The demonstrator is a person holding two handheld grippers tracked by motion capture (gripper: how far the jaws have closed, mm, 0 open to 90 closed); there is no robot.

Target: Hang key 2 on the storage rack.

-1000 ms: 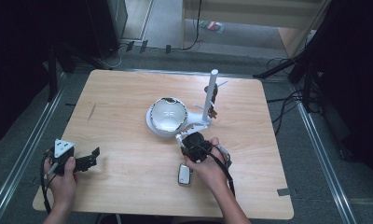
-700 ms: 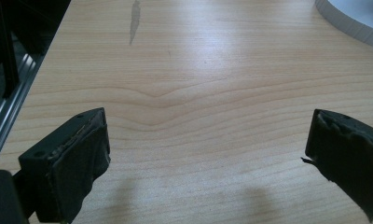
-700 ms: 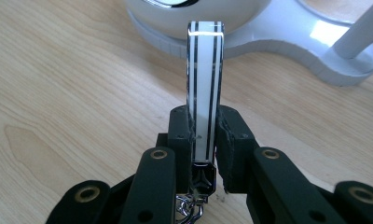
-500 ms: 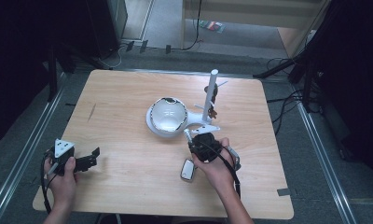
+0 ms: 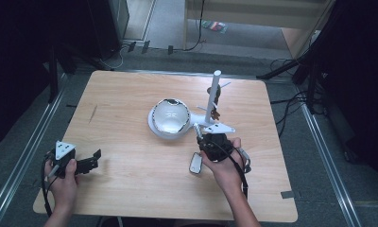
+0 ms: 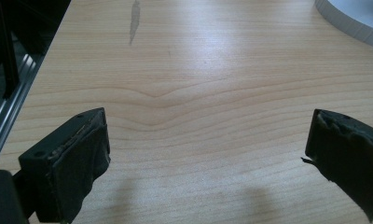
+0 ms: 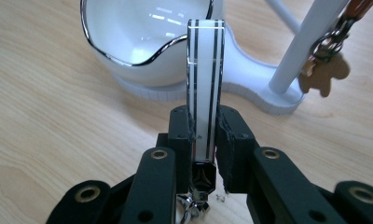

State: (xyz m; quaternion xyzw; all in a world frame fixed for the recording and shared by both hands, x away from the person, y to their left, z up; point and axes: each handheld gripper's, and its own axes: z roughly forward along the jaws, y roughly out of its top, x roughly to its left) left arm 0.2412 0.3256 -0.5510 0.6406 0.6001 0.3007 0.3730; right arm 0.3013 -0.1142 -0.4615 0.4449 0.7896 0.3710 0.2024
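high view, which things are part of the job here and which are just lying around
In the job:
- white key fob, clamped in the right gripper
- white bowl
- white stand with hanging keyring

Lying about:
- small remote on the table
- left gripper, jaws open, idle

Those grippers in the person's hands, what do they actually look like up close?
Both are black, blocky tools. The left gripper carries a grey three-cornered plate on top, and its two jaws end in thick pads wrapped in worn black tape. The right gripper has black linkage arms joined by round metal rivets, and a black cable trails back along the forearm. The forearms show no sleeves.
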